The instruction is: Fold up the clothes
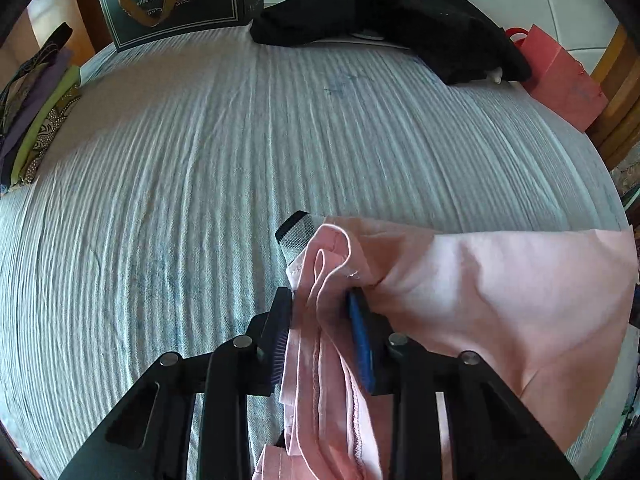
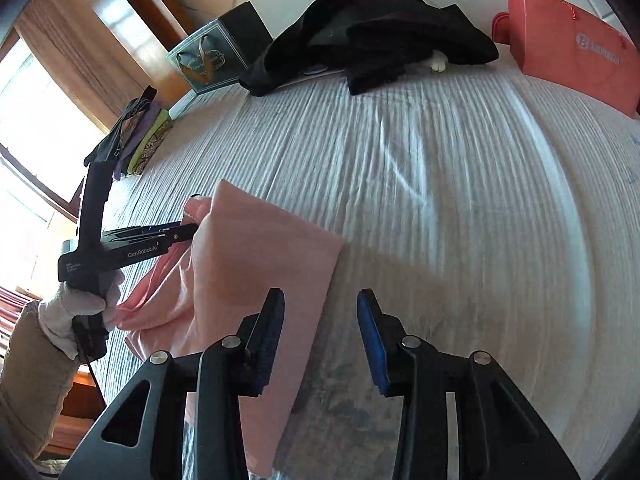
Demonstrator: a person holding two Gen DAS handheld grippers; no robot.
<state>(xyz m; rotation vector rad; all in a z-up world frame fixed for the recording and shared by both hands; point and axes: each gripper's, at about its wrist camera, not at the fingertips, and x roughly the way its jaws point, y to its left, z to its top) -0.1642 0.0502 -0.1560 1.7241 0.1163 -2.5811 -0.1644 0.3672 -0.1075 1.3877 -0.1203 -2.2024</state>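
Observation:
A pink garment (image 1: 500, 292) hangs bunched over the striped bed sheet (image 1: 200, 160). My left gripper (image 1: 320, 300) is shut on its hemmed edge and holds it above the bed. The right wrist view shows that left gripper (image 2: 188, 232) from the side, gripping the pink garment (image 2: 248, 272), which drapes down to the sheet (image 2: 460, 200). My right gripper (image 2: 320, 304) is open and empty, just right of the garment's hanging edge.
A pile of black clothes (image 1: 400, 20) lies at the bed's far side. A dark gift bag (image 1: 172, 0) stands far left, a red paper bag (image 1: 560, 76) far right. Folded patterned clothes (image 1: 36, 108) lie at the left edge.

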